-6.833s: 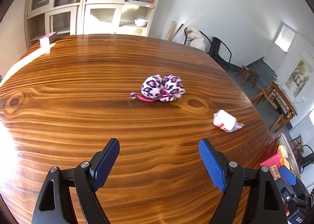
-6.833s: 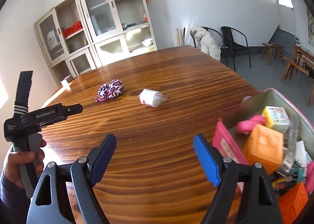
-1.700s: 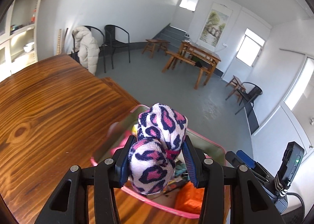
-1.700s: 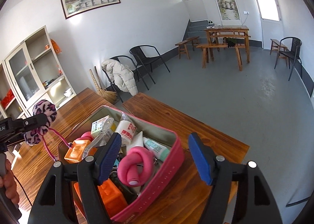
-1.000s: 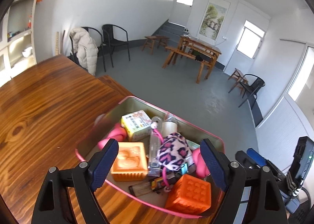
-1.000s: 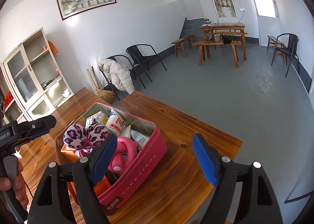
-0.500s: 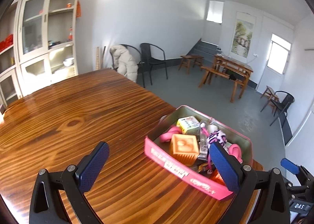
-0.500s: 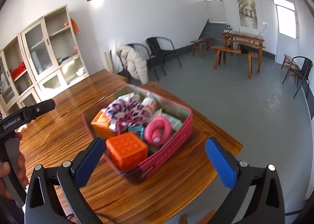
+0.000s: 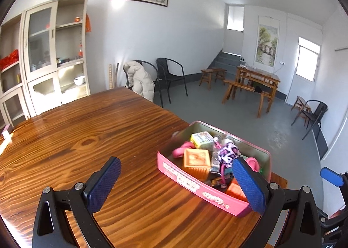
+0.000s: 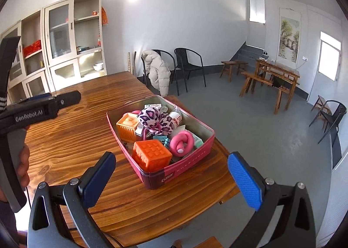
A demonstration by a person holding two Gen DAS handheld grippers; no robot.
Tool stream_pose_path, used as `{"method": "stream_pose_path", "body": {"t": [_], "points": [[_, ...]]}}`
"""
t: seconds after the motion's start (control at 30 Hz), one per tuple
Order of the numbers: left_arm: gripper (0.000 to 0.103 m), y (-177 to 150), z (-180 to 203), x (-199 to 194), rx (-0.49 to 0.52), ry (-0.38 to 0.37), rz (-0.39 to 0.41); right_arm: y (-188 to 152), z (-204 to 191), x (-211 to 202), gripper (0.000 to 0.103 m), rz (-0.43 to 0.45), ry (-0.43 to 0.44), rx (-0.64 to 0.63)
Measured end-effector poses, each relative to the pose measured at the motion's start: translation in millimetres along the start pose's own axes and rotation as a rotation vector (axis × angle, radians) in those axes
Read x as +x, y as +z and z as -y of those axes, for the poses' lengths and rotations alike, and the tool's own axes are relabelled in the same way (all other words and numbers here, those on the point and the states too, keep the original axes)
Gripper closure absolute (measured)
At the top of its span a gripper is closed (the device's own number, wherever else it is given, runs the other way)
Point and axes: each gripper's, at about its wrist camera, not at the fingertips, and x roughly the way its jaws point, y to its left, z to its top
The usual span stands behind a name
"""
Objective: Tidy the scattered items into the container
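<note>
A pink tin box (image 10: 187,169) stands at the wooden table's corner, also in the left wrist view (image 9: 184,179). In it lie a leopard-print plush pouch (image 10: 155,120), two orange cubes (image 10: 150,156), a pink ring toy (image 10: 181,142) and small packets. The pouch also shows in the left wrist view (image 9: 228,154). My left gripper (image 9: 176,185) is open and empty, held above the table in front of the box. My right gripper (image 10: 171,180) is open and empty, held near the box's near end.
The wooden table (image 9: 87,139) stretches left toward a white cabinet (image 9: 50,56). The left hand-held gripper's body (image 10: 32,113) shows at the left of the right wrist view. Black chairs (image 10: 189,63), one with a coat, stand beyond the table's far edge.
My left gripper carried the leopard pouch over the box, opened and dropped it in. Both grippers have since pulled back from the box and stay open.
</note>
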Motion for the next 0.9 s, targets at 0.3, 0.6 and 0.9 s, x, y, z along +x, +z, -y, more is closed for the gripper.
{"method": "stream_pose_path", "body": {"t": [0.3,0.6,0.9], "points": [[0.0,-2,17,4,-0.003,0.072,0.018,-7,17,6,0.0,-0.022,0.001,0.044],[0.0,-6,35,2,0.097,0.171,0.044,-4,9,9,0.0,-0.005,-0.012,0.014],[0.0,-6,43,9,0.122,0.135,0.005,-2,15,14,0.0,-0.019,-0.033,0.04]]}}
